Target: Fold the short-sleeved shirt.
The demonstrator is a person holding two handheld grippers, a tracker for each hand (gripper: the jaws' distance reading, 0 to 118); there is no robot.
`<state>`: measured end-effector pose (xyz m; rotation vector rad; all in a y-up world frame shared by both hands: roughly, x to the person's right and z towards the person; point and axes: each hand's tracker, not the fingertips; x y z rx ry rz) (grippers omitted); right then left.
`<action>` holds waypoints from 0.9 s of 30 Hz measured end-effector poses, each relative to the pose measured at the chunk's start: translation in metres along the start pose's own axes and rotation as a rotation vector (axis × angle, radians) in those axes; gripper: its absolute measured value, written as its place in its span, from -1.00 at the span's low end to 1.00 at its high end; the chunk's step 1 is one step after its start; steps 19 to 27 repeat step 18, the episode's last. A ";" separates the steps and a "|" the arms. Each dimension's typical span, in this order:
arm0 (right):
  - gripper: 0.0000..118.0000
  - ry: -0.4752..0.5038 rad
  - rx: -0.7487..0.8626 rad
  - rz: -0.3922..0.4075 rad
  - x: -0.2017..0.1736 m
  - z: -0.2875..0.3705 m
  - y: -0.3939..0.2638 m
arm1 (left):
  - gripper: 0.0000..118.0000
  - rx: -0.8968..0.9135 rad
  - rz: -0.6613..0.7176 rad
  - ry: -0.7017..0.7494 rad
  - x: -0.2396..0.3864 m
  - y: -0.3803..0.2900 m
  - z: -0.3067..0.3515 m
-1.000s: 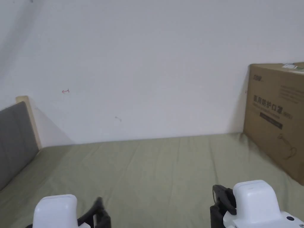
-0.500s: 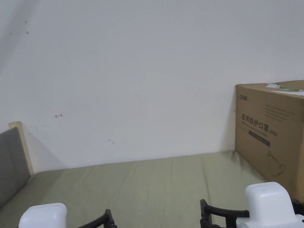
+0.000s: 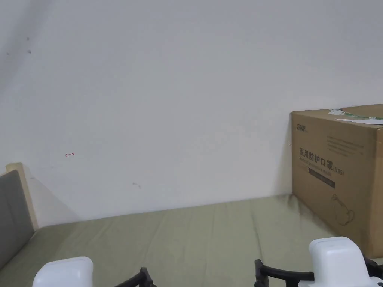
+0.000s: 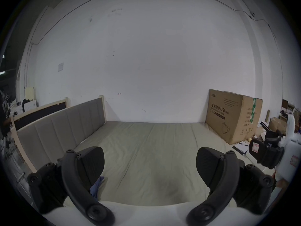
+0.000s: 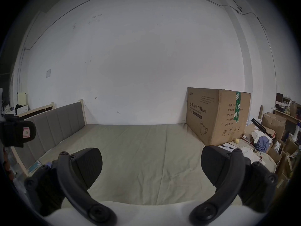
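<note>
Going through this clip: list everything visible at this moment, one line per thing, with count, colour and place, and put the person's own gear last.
bed sheet: 1, pale green, spread flat over the bed.
headboard: 1, grey padded with a light wood frame, along the bed's left side.
cardboard box: 1, brown with green tape, at the bed's far right against the wall.
wall: 1, white, behind the bed.
blue cloth: 1, blue, a small part showing at the bed's near left edge; whether it is the shirt cannot be told.
clutter pile: several boxes, papers and cloths, mixed colours, right of the bed.
left gripper: 1, black jaws, wide apart, holding nothing.
right gripper: 1, black jaws, wide apart, holding nothing.
</note>
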<state>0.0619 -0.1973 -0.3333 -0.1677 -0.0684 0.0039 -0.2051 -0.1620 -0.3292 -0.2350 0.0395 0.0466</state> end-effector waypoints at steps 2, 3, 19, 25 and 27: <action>1.00 -0.004 -0.002 0.003 0.000 0.000 0.000 | 0.91 -0.010 0.006 0.002 -0.001 -0.001 -0.002; 1.00 -0.002 -0.005 0.002 0.001 -0.001 -0.001 | 0.91 -0.011 0.001 0.001 -0.001 -0.002 -0.004; 1.00 0.025 -0.021 0.011 -0.005 -0.002 -0.003 | 0.91 0.033 -0.035 0.072 -0.002 -0.012 -0.018; 1.00 0.025 -0.021 0.011 -0.005 -0.002 -0.003 | 0.91 0.033 -0.035 0.072 -0.002 -0.012 -0.018; 1.00 0.025 -0.021 0.011 -0.005 -0.002 -0.003 | 0.91 0.033 -0.035 0.072 -0.002 -0.012 -0.018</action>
